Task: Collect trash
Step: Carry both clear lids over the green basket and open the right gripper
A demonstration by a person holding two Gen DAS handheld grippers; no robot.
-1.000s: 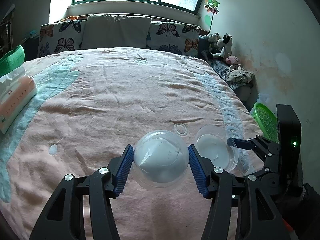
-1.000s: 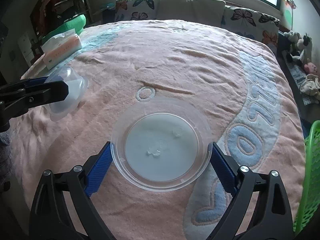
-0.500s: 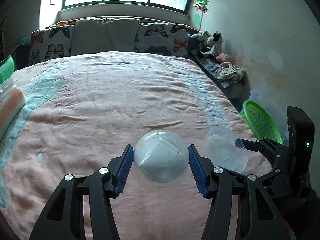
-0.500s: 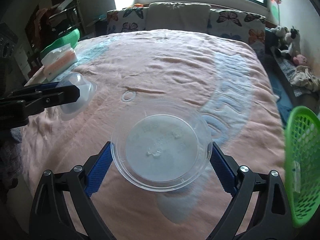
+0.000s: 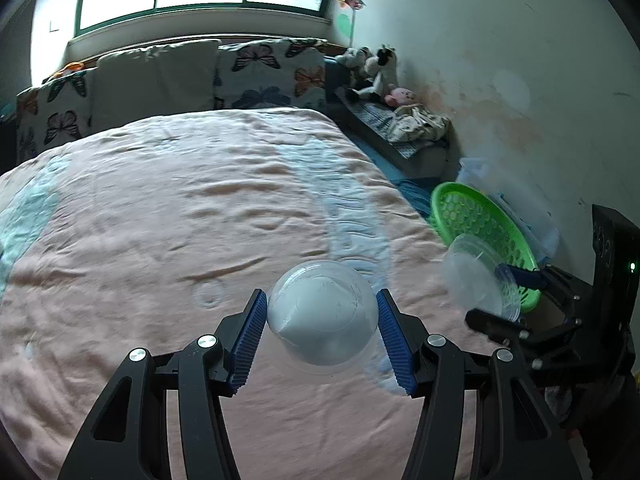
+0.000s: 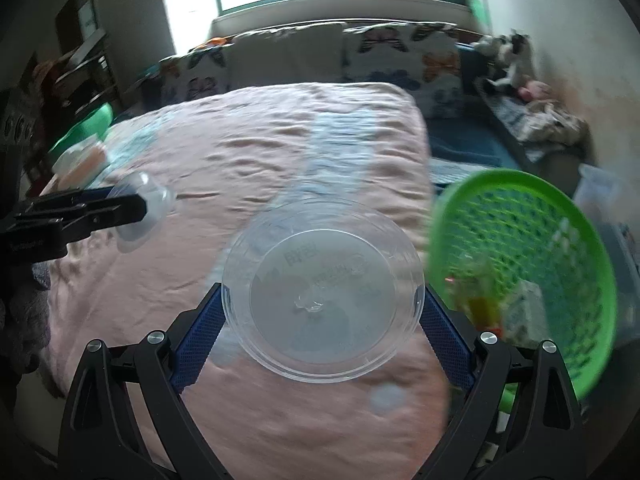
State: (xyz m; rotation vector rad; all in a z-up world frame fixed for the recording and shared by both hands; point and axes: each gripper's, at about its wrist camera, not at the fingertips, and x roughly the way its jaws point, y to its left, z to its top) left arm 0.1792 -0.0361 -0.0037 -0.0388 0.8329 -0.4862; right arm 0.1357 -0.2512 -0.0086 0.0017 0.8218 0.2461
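Both views have been swung rightward: the green basket (image 6: pixel 520 280), earlier cut off at the right edge of the right-wrist frame, is now fully seen beside the clear lid (image 6: pixel 322 298); the bed (image 5: pixel 160 220) is shifted left.

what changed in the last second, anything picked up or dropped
Both grippers swung toward the green basket beside the bed, which now fills the right wrist view. Nothing was taken or released: the left gripper still clamps the clear cup, the right gripper the clear lid.

2 grippers (image 5: pixel 322 332) (image 6: pixel 322 312), 1 cup (image 5: pixel 322 316), 1 lid (image 6: pixel 322 288), 1 basket (image 6: pixel 520 264).
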